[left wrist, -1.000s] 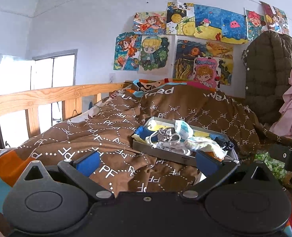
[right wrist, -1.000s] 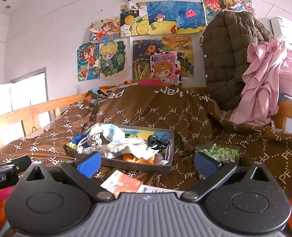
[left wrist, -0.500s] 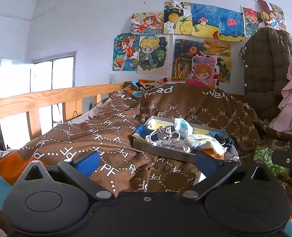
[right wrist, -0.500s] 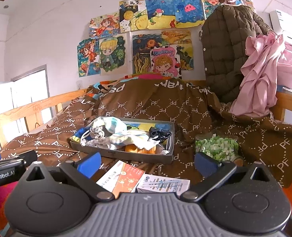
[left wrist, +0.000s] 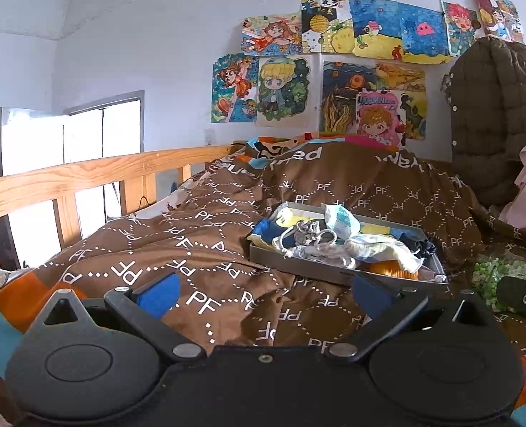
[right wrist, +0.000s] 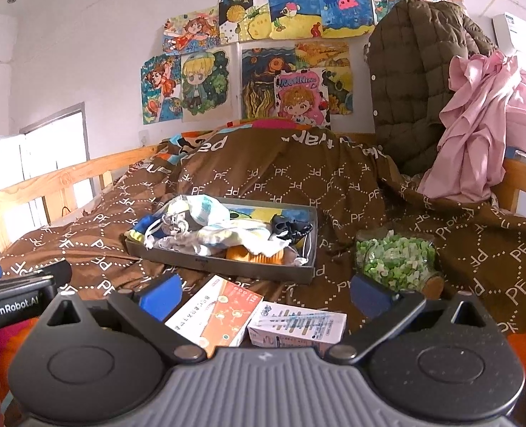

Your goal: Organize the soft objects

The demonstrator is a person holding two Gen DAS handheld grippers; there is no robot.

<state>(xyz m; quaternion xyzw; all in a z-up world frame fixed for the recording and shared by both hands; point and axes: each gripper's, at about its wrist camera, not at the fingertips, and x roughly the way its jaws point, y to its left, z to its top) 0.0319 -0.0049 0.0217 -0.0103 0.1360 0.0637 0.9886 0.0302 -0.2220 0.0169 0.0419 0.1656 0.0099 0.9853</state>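
Both grippers, left (left wrist: 263, 290) and right (right wrist: 266, 290), hover with fingers spread and empty above the quilt (right wrist: 263, 181), where soft items (right wrist: 223, 231) fill a grey tray (right wrist: 220, 265) beside two boxes (right wrist: 255, 316).

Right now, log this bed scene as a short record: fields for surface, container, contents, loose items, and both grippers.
surface: brown PF-patterned quilt on a wooden-railed bed
container: grey tray resting on the quilt
contents: jumbled soft items heaped together, including a white cloth, an orange item and a black item
loose items: two small cartons in front of the tray; green-and-white bundle to its right
left gripper: open, empty, short of the tray
right gripper: open, empty, above the cartons
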